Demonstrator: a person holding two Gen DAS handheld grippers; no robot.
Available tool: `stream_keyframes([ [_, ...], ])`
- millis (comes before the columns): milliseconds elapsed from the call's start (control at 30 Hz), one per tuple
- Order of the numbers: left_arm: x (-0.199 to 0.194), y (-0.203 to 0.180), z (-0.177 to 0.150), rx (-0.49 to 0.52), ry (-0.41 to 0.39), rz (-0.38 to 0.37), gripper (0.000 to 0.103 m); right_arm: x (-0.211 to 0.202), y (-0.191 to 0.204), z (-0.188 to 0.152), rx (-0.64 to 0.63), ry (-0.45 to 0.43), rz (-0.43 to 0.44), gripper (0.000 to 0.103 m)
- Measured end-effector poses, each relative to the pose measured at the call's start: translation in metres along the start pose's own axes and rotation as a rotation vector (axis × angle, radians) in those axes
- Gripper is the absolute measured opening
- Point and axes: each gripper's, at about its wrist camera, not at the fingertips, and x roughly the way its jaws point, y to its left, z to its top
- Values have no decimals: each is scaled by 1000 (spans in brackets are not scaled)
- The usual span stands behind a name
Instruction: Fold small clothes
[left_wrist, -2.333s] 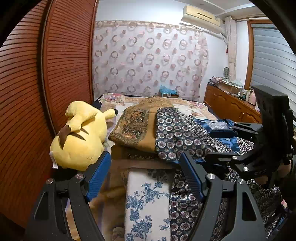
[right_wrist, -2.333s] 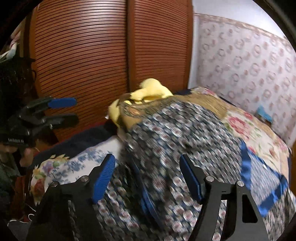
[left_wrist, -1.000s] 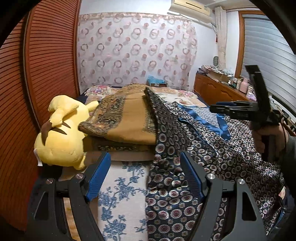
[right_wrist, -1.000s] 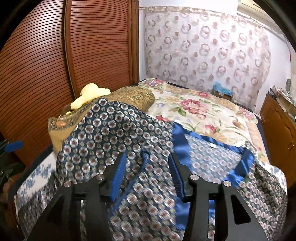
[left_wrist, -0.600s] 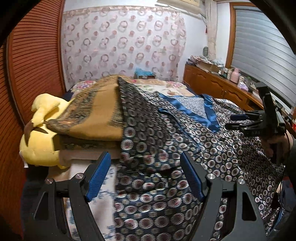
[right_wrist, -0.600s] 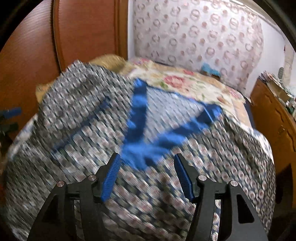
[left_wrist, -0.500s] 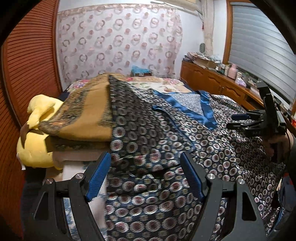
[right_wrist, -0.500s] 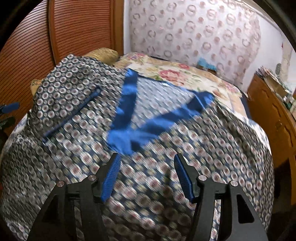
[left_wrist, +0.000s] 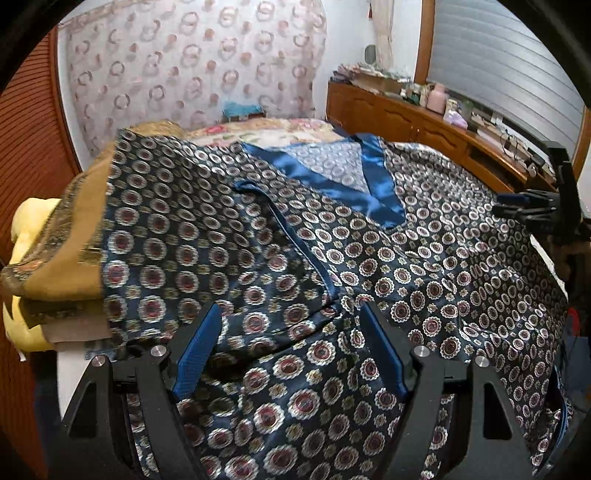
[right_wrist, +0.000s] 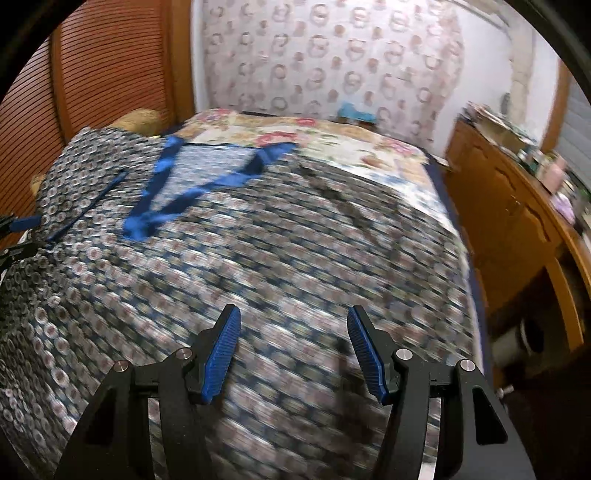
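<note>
While a bed (right_wrist: 369, 155) with a floral cover fills the room between a slatted wooden wardrobe (right_wrist: 110, 66) and a long wooden cabinet (left_wrist: 406, 114), a dark navy satin garment printed with round medallions and trimmed in bright blue at its V-neck (left_wrist: 295, 229) lies spread front-up across most of the bed, its collar towards the far wall. One edge of the garment drapes over a folded mustard-brown patterned blanket (left_wrist: 70, 236), and beside that sits a yellow plush toy (left_wrist: 26, 221). Over the near part of the cloth hangs the left gripper (left_wrist: 291, 350), its blue-padded jaws wide apart with nothing pinched between them. Over the garment's other side, in a blurred view, the right gripper (right_wrist: 293, 350) has just been opening its jaws, which stand apart with only loose cloth below and nothing held.
</note>
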Motion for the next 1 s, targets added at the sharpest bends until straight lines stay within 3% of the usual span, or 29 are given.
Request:
stream_keyframes([
  [267,21,-9,4,15,52,-2,78,-30,-58,-33,112,14,-90,62],
  [433,33,-15,3,33,78,17,78,-34,-77,-47,157,39,-100,62],
  [833,44,-27,7,83,104,-4,102,-48,-105,-67,210,48,-69,62],
  [1000,45,-29,8,87,109,-4,103,-50,-115,-72,244,50,-45,62],
])
